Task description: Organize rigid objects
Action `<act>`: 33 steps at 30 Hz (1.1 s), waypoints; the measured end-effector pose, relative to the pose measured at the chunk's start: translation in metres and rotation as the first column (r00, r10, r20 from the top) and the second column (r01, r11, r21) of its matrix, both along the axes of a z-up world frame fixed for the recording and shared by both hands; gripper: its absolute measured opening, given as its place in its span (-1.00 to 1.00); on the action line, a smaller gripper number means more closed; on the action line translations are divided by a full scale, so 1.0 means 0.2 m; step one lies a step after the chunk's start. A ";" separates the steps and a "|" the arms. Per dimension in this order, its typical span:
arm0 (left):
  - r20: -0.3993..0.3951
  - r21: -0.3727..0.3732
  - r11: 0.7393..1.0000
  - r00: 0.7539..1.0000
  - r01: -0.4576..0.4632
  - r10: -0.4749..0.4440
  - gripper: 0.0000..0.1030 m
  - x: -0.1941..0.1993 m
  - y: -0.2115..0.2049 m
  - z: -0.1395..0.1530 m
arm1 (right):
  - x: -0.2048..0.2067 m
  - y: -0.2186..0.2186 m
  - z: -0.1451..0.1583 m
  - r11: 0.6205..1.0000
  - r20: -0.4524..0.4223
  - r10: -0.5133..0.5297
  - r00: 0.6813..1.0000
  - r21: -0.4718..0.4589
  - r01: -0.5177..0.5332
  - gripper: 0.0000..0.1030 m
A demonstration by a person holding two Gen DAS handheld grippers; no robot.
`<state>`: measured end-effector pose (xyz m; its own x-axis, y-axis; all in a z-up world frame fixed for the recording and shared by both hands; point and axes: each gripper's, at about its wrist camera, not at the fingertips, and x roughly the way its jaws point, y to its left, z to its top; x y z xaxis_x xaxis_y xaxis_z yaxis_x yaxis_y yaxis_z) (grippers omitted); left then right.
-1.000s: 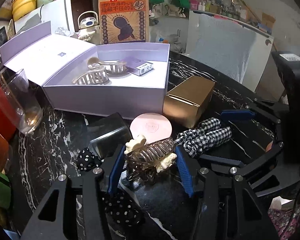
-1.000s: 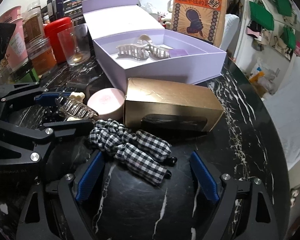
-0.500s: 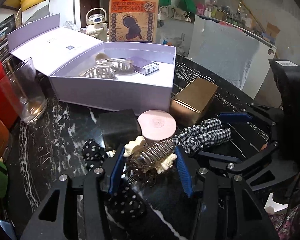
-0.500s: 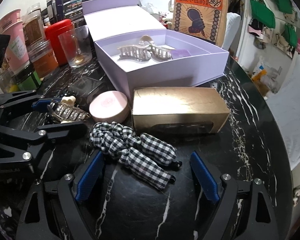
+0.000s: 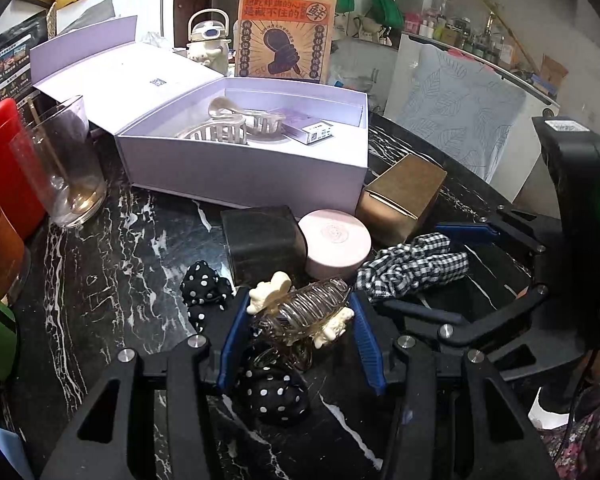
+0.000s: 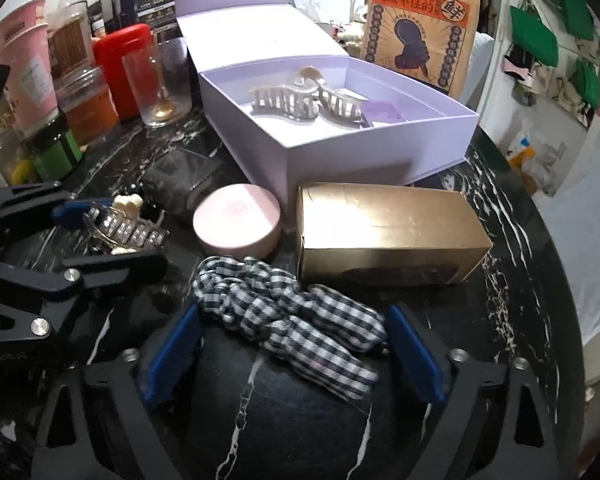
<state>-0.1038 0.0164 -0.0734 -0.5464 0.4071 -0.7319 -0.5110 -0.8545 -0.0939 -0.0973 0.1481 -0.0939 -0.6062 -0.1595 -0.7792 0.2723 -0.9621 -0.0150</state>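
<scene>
Black marble table [image 5: 112,280] lies under our two grippers, with the open lilac box [image 5: 244,164] behind. Our left gripper [image 5: 298,332] clamps a clear hair claw [image 5: 304,312] just above the tabletop, while our right gripper [image 6: 292,354] is closing, jaws wide, around the checked scrunchie [image 6: 288,316], pads not pressing it

The right gripper [image 6: 292,350] hung low over the black marble table [image 6: 512,280], its blue-padded jaws closing with the checked fabric bow [image 6: 288,316] between them, the pads not yet pressing it. At the left edge the left gripper [image 6: 112,232] pinched a clear hair claw [image 6: 120,228] with cream tips. Behind the bow lay a round pink case [image 6: 236,220] and a gold box [image 6: 388,232], and beyond them an open lilac box [image 6: 340,156] held two pale claw clips [image 6: 304,102].
</scene>
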 end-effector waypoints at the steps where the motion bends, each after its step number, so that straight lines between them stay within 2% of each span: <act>1: 0.000 -0.001 1.000 1.000 0.000 0.000 -0.05 0.00 0.00 0.00 | 0.00 0.00 0.00 1.000 0.003 0.010 1.000 0.002 -0.010 0.63; 9: -0.004 0.004 1.000 1.000 0.007 -0.007 -0.05 0.01 0.03 0.00 | 0.04 0.00 0.02 0.999 -0.004 0.050 0.999 0.001 -0.050 0.26; 10: -0.005 0.004 1.000 1.000 0.006 -0.006 -0.05 0.01 0.03 0.00 | 0.04 0.00 0.02 0.999 -0.008 0.054 0.998 -0.003 -0.054 0.06; 15: -0.005 0.003 1.000 1.000 -0.009 0.009 -0.05 0.02 0.01 0.01 | 0.07 0.00 0.03 0.998 -0.023 0.059 0.998 -0.003 -0.059 0.02; 18: -0.003 0.010 1.000 1.000 -0.023 0.023 -0.05 0.02 0.00 0.01 | 0.08 -0.01 0.03 0.997 -0.025 0.075 0.997 -0.009 -0.076 -0.17; 21: -0.005 0.010 1.000 1.000 -0.029 0.029 -0.05 0.02 0.00 0.02 | 0.10 -0.01 0.03 0.996 -0.032 0.088 0.996 -0.004 -0.088 -0.27; 26: -0.019 0.004 1.000 1.000 -0.019 0.019 -0.05 0.05 0.02 0.03 | 0.12 -0.01 0.02 0.996 -0.034 0.093 0.995 -0.008 -0.093 -0.29; 30: -0.018 0.002 1.000 1.000 -0.025 0.025 -0.05 0.05 0.03 0.04 | 0.12 0.02 0.03 0.994 -0.016 0.086 0.996 -0.069 -0.087 -0.29; 33: -0.021 0.005 0.999 0.999 -0.032 0.032 -0.05 0.06 0.02 0.05 | 0.13 0.03 0.03 0.995 -0.028 0.079 0.996 -0.052 -0.080 -0.29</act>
